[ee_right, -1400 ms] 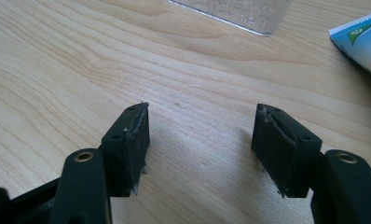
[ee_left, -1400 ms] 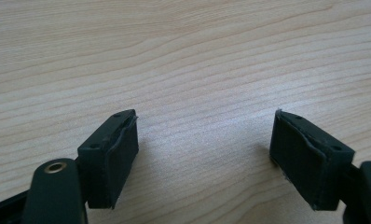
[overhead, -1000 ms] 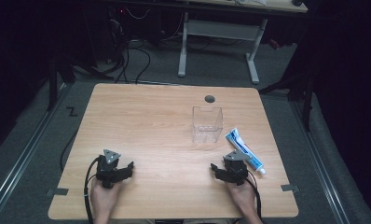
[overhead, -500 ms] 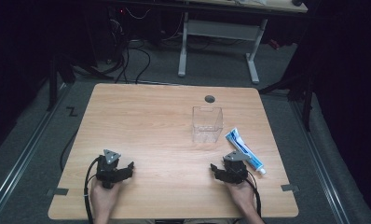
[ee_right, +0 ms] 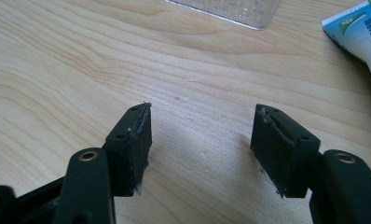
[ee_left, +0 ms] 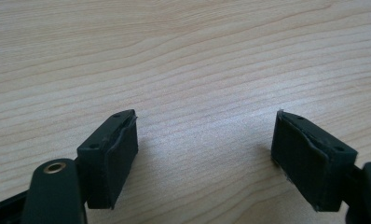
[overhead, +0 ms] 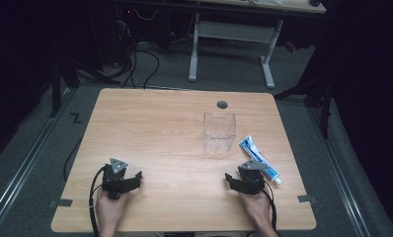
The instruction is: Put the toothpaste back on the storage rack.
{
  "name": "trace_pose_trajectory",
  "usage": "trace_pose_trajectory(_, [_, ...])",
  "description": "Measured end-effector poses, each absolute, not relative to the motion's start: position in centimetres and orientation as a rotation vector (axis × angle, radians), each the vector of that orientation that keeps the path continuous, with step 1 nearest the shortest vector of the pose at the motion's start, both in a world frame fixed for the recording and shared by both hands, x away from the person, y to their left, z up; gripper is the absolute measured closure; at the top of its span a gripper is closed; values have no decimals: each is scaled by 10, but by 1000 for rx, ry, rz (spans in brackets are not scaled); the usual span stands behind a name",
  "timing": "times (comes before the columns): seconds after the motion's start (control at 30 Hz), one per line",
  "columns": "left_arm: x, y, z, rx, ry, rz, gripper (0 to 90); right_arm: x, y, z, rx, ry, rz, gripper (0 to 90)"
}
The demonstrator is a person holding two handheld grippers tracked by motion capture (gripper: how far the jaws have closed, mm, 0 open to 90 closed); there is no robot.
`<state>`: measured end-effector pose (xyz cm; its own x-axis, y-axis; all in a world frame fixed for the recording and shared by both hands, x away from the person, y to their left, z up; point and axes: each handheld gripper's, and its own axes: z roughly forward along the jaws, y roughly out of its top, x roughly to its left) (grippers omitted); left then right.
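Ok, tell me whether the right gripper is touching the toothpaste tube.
Apart. In the right gripper view, the right gripper stands open over bare wood, and the toothpaste tube lies off beyond its jaws with table showing between them.

The left hand-held gripper (ee_left: 204, 154) sits low over the bare wooden bench (ee_left: 188, 60), its two black jaws spread wide apart with nothing between them.

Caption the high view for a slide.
Two open tongs, left and right, rest on a wooden table near a clear box and toothpaste tube.
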<state>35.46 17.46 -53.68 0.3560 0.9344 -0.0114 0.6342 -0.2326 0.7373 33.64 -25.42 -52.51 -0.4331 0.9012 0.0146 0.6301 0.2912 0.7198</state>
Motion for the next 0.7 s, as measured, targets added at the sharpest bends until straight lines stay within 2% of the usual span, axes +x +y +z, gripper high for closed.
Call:
trace_pose_trajectory(0.3, [355,175,-537,1963,1360,585,231,327,-261,-518,1381,2155,994,358])
trace_pose_trajectory(0.47, [355,175,-537,1964,1360,586,231,321,-266,-516,1381,2161,1003,376])
trace_pose_trajectory(0.7, [355,174,-537,1964,1360,587,230,302,-278,-511,1401,2076,1057,451])
